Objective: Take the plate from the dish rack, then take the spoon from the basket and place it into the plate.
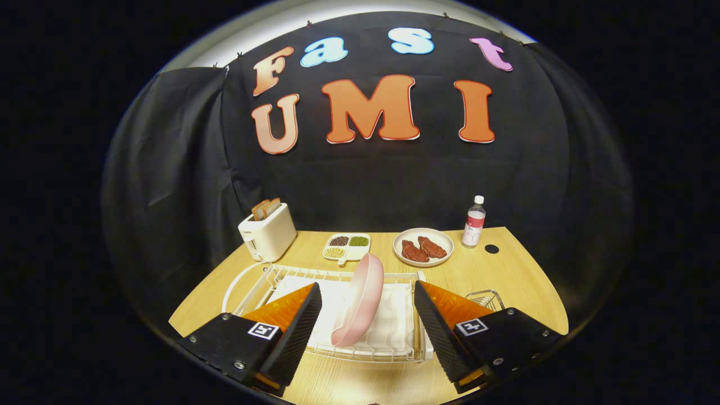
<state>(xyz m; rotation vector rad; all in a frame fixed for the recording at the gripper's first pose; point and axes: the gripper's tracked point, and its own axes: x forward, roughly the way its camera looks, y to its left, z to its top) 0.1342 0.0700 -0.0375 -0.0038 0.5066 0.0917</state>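
gripper [368,332] fingers spread wide, holding nothing | pink plate [360,301] stands on edge in dish rack [264,284], between and just ahead of fingers, rim running away from you | you're lined up: push straight in, then close.

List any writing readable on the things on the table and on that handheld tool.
Clear plastic bottle with a red label: print too small to read.
White toaster: small front mark, too blurred to read.
Gripper, jaws open either side of the pink plate: square patterned tags, no words.
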